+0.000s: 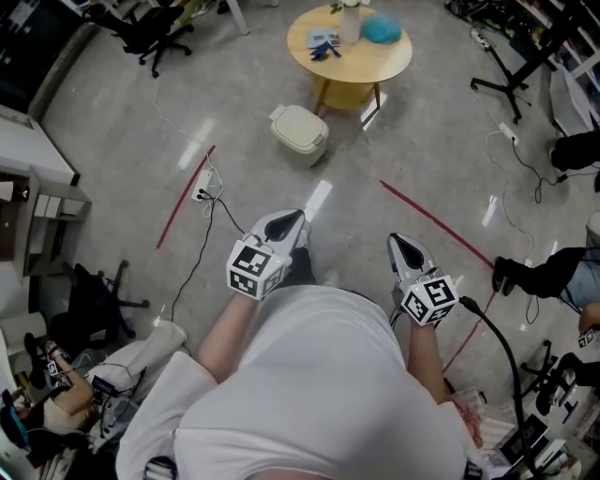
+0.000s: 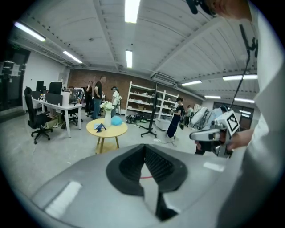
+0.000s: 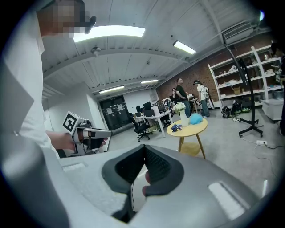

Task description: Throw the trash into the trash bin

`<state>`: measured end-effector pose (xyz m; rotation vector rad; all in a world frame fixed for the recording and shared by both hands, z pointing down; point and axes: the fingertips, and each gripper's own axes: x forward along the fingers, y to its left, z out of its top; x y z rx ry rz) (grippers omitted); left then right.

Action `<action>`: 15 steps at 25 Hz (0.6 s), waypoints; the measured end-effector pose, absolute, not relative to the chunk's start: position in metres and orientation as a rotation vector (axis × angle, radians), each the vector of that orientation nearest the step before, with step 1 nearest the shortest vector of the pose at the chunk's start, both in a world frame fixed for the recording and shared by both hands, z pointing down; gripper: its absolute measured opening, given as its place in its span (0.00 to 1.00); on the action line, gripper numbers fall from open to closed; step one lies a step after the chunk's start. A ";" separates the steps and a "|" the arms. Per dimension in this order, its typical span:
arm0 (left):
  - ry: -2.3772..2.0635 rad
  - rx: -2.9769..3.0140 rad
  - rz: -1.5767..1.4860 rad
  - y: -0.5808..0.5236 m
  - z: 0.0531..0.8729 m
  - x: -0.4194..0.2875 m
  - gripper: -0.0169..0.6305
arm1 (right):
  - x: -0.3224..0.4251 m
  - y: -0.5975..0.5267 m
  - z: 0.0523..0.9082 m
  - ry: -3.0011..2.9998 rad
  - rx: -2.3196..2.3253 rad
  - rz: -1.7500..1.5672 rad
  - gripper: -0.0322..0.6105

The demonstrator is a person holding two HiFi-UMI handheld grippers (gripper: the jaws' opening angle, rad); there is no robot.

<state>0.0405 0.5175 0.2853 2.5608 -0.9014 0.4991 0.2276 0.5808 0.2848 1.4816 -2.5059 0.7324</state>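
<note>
Head view, steeply down over a white shirt: holds the left tongs and the right tongs out side by side above the grey floor, well apart, both aimed toward the far end of the room. Left gripper view: shows the left pair pressed together at the tips, nothing pinched, only floor through the slot behind them. Right gripper view: same for the right pair, closed tight and empty. Ahead on the floor: cream trash bin, lid down, well away from both tongs and just in front of the round yellow bench. On that bench: a blue crumpled scrap toward the left edge, a white vase of flowers at the far side, a teal fluffy lump just beside the vase. Cannot tell which of these counts as the trash. Red tape lines on the floor to either side of the bin; white power strip with a black cable to the left of the left tongs. Farther back in both gripper views: office chairs, desks, shelving, standing people.
</note>
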 end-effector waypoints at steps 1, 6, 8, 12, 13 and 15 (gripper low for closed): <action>-0.911 2.570 0.503 0.509 0.284 0.039 0.03 | 0.229 0.574 0.284 -2.501 1.501 0.728 0.05; -0.904 2.587 0.507 0.469 0.289 0.033 0.03 | 0.226 0.534 0.281 -2.488 1.545 0.704 0.05; -0.888 2.588 0.511 0.455 0.293 0.031 0.03 | 0.222 0.520 0.284 -2.481 1.555 0.707 0.05; -0.869 2.584 0.521 0.423 0.295 0.030 0.03 | 0.215 0.492 0.290 -2.459 1.562 0.724 0.05; -0.864 2.584 0.525 0.416 0.296 0.029 0.03 | 0.213 0.486 0.291 -2.456 1.560 0.728 0.05; -0.850 2.585 0.521 0.401 0.298 0.026 0.03 | 0.207 0.472 0.294 -2.450 1.559 0.735 0.05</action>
